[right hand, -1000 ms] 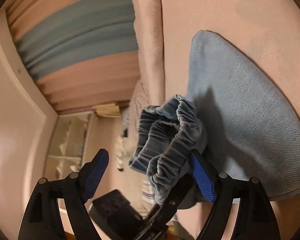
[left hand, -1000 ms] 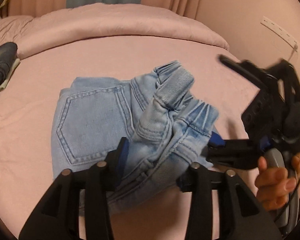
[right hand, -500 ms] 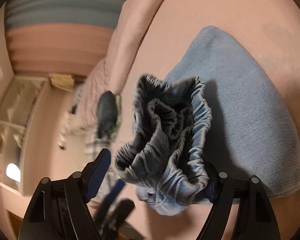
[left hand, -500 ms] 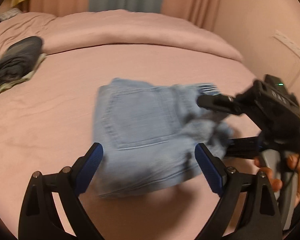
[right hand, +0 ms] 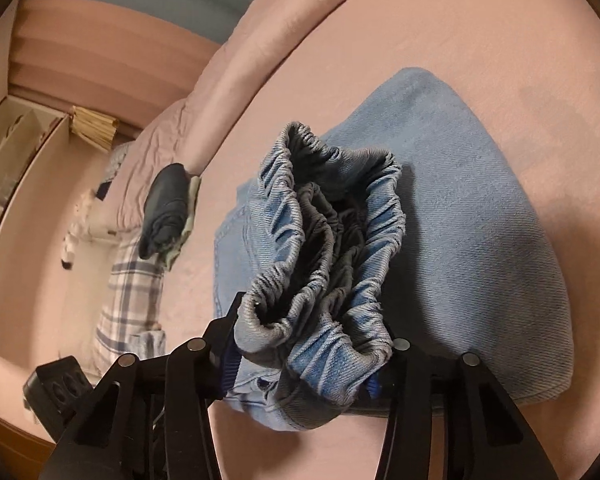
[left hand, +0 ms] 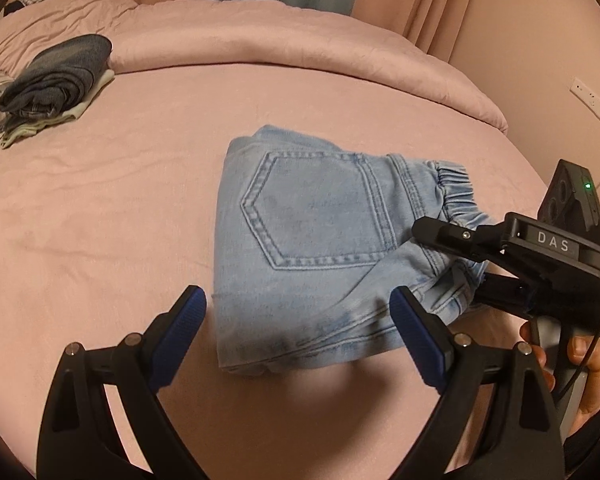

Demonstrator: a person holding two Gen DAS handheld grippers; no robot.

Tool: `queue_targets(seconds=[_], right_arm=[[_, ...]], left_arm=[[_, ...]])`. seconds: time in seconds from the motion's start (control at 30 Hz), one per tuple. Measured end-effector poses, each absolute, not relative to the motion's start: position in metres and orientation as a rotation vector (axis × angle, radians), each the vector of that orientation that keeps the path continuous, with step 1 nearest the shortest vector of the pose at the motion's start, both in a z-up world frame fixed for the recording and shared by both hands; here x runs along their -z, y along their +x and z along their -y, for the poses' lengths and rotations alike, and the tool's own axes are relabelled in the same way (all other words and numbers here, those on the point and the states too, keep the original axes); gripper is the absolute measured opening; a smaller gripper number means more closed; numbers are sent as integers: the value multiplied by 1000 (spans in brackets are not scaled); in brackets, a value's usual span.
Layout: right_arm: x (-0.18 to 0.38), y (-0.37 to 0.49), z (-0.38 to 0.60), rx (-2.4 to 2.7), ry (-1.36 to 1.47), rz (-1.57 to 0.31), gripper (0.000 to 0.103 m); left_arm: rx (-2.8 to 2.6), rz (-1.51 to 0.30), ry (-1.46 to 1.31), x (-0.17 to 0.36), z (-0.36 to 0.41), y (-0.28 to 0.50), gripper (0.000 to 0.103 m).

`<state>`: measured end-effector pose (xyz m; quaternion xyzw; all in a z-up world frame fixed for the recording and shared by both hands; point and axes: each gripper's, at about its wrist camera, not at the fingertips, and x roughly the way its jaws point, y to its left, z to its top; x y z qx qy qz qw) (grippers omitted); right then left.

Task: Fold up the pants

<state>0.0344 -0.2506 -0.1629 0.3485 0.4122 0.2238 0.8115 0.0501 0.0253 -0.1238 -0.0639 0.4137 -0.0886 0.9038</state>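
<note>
Up close in the left wrist view: left gripper (left hand: pixel 296 336) with jaws spread wide, empty, above the near hem of the folded pants (left hand: pixel 316 240) on the pink bed (left hand: pixel 100 208). Only there: back pocket facing up, right gripper (left hand: pixel 452 256) clamped on the gathered waistband, right hand (left hand: pixel 580 364) cut off at the edge. Seen solely from the right wrist: bunched elastic waistband (right hand: pixel 324 248) pinched between closed jaws, blue pads mostly buried in denim. Farther back, dark folded clothes (left hand: pixel 56 76), blurred shelving beyond.
</note>
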Motion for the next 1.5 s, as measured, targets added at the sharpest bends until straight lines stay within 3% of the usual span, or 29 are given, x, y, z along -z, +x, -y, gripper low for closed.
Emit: queue_targets(seconds=[1.0,1.5], right_arm=[[150,30,250,-527,612,-731,45],[137,17,274,-498,634,-651,44]], left_arm=[[197,-914,-721,141,-82,81,93],[240,-962,-745,144,-73,76,94]])
